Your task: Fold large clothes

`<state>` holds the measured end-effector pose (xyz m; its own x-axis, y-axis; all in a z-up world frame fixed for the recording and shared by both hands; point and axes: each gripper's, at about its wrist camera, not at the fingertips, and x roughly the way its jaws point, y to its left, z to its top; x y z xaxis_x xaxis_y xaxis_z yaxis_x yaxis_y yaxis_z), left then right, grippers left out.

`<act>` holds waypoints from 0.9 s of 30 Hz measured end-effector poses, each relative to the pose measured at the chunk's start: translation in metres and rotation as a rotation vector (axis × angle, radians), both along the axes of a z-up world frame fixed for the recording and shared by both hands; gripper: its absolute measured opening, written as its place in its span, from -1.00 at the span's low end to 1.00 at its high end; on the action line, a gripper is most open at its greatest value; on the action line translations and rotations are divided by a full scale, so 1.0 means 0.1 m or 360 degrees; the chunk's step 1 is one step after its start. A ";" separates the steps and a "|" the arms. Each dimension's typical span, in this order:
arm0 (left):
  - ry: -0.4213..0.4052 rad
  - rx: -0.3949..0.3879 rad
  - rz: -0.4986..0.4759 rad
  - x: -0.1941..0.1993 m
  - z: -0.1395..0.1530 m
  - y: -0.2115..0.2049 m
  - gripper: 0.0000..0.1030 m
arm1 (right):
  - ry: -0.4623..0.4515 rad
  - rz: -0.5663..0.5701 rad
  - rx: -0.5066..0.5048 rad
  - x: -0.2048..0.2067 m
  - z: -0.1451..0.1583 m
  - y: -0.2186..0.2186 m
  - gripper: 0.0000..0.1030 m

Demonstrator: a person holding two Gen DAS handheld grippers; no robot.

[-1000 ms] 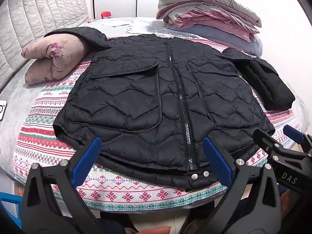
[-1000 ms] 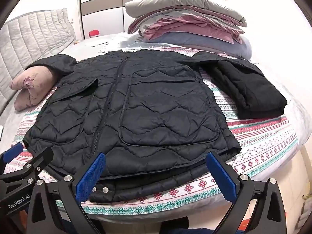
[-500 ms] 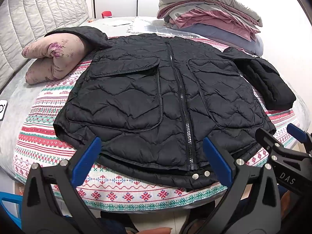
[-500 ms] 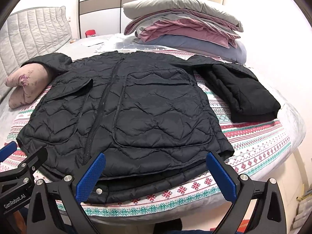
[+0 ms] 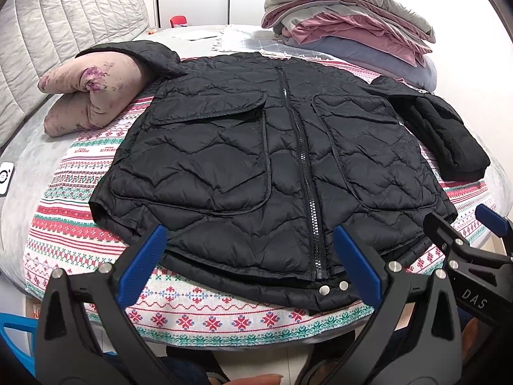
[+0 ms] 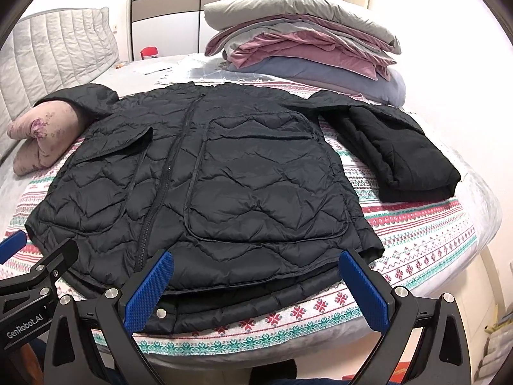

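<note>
A black quilted jacket (image 5: 256, 166) lies flat and zipped on a patterned blanket (image 5: 198, 308) on the bed, hem toward me; it also shows in the right wrist view (image 6: 224, 186). Its right sleeve (image 6: 397, 147) is folded at the right. Its left sleeve (image 5: 141, 51) drapes over a pink pillow (image 5: 86, 96). My left gripper (image 5: 248, 263) is open and empty, just above the hem near the zipper. My right gripper (image 6: 256, 292) is open and empty over the hem's right part. Each gripper shows at the edge of the other's view.
A stack of folded grey, pink and blue bedding (image 5: 349, 29) sits at the back right of the bed. A quilted headboard (image 5: 61, 16) stands at the left. A white device (image 5: 5, 176) lies at the bed's left edge. The bed's front edge is just below the grippers.
Both grippers have shifted slightly, and the jacket sits a little differently in each view. The jaws stay open and the jacket has not moved.
</note>
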<state>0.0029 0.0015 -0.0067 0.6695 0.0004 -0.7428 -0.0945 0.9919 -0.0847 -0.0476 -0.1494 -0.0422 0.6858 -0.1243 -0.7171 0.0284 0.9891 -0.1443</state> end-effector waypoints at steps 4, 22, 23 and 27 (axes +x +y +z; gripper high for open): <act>0.0028 0.0012 -0.0001 0.01 0.00 -0.01 1.00 | 0.0005 0.0006 0.0030 0.00 -0.02 -0.01 1.00; 0.0020 -0.0022 0.0016 0.02 -0.02 -0.01 1.00 | 0.0007 0.0004 0.0043 0.03 -0.05 -0.01 1.00; 0.0014 -0.0020 0.0016 0.01 -0.02 -0.01 1.00 | 0.0005 0.0005 0.0037 0.02 -0.04 -0.02 1.00; -0.0007 -0.0026 0.0009 0.01 -0.01 -0.02 1.00 | -0.0012 0.0013 0.0034 0.02 -0.04 -0.01 1.00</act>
<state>0.0035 -0.0006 -0.0077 0.6729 -0.0081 -0.7397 -0.0997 0.9898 -0.1015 -0.0457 -0.1505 -0.0458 0.6921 -0.1032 -0.7144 0.0211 0.9922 -0.1229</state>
